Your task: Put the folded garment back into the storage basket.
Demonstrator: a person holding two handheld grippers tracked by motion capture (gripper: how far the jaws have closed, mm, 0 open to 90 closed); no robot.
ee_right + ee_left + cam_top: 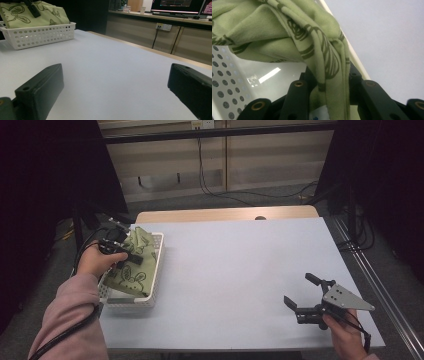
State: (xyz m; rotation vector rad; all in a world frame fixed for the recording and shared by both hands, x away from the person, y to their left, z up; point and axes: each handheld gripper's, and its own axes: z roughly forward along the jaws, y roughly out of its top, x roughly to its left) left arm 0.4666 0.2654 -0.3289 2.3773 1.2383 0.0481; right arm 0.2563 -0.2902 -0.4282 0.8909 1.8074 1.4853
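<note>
— So, where is the green cloth (134,262) sitting?

— Mostly inside the white perforated basket (156,270) at the table's (240,270) left edge, heaped above the rim. The left gripper (131,256) reaches into it from the left, and in the left gripper view a bunched fold of the cloth (329,62) runs straight down between the two black jaws, which are pressed together on it.

— Can you see the pads actually biting the fabric?

— Not quite; the fold covers the inner faces, and the lower end of the cloth is cut off by the frame's bottom edge. A small white scrap with blue marks (318,115) peeks out there, too cropped to read.

— What about the dark print on the cloth?

— Line drawings of some kind. From above one looks like a rabbit, but the folds break it up.

— And the basket floor?

— Partly visible in the left gripper view, shiny with a glare streak; the rest lies under the cloth.

— The other hand?

— The right gripper (300,295) is low over the table's near right corner, well apart from the basket, jaws spread wide with bare tabletop between them. Its own view cuts both jaws off at the edges, and shows the basket (37,35) and cloth (50,12) far off, the left gripper's dark tip (32,8) lying across the fabric.

— The person?

— A pink sleeve (70,315) and two hands; the surroundings are too dark to make out.
</note>
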